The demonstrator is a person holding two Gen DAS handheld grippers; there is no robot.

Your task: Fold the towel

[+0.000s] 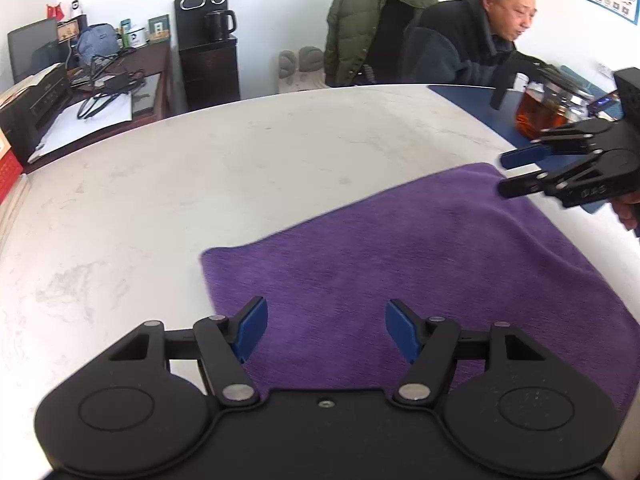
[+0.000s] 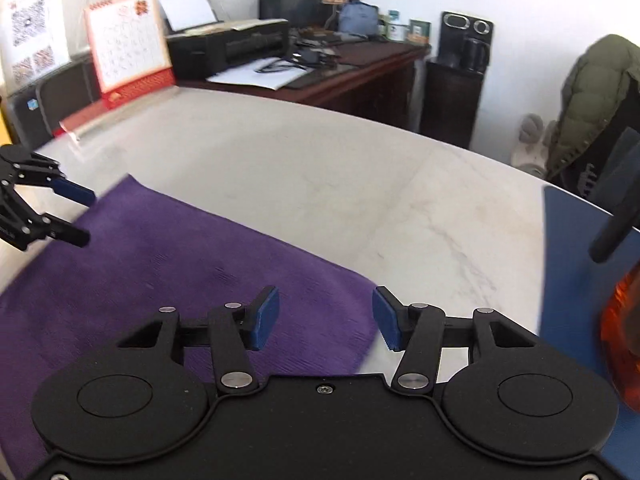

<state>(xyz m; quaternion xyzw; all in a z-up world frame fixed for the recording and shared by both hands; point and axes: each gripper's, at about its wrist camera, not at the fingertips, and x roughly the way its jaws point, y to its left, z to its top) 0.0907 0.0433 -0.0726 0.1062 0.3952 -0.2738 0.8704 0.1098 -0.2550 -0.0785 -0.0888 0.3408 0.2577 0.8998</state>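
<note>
A purple towel (image 1: pixel 420 264) lies flat on the white marble table (image 1: pixel 240 168). My left gripper (image 1: pixel 326 330) is open and empty, above the towel's near left corner. My right gripper (image 1: pixel 516 174) shows at the right of the left wrist view, open, over the towel's far right corner. In the right wrist view the towel (image 2: pixel 168 264) spreads to the left. My right gripper (image 2: pixel 326 318) is open and empty over its right corner. My left gripper (image 2: pixel 76 214) shows at the left edge, open, over the towel's far corner.
A glass teapot of amber tea (image 1: pixel 540 112) stands on a blue mat (image 1: pixel 480 104) at the table's right; the mat also shows in the right wrist view (image 2: pixel 572 280). A man (image 1: pixel 480 32) sits behind the table. A red calendar (image 2: pixel 128 44) stands at the table's left.
</note>
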